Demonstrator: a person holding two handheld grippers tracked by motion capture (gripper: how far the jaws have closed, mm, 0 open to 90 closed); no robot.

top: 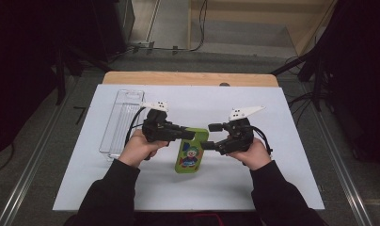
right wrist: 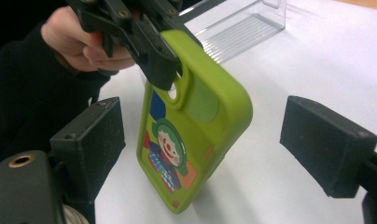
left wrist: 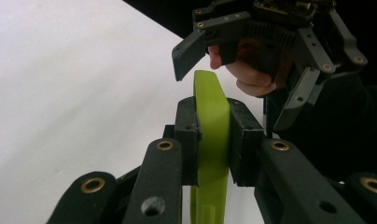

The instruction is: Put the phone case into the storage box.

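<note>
Covering most of a wooden table [top: 188, 78], a white sheet [top: 254, 183] was seen in the high view, and dark floor with cables and black stands was seen around it on every side. A clear plastic tray [top: 122, 121] was laid lengthwise near the sheet's edge at nine o'clock. Near the sheet's centre a green phone case [top: 190, 153], printed with a clown, was held clamped at its upper corner by the left gripper [top: 187, 134]; in the left gripper view both pads were pressed flat on the case's two faces [left wrist: 212, 135]. In the right gripper view the case [right wrist: 196, 121] was seen tilted, gripped at the corner by its camera cut-out, with its lower end close to the sheet; whether that end touched could not be told. The right gripper [top: 208, 136] was held at three o'clock of the case, its jaws standing wide apart on either side of the case, with neither pad touching it. Bare sheet was left open at six o'clock of the case, toward the person's sleeves, and at twelve o'clock up to the table's wooden strip. A broad clear stretch was also left at three o'clock, out to the sheet's edge, while the tray stood near at nine o'clock.
</note>
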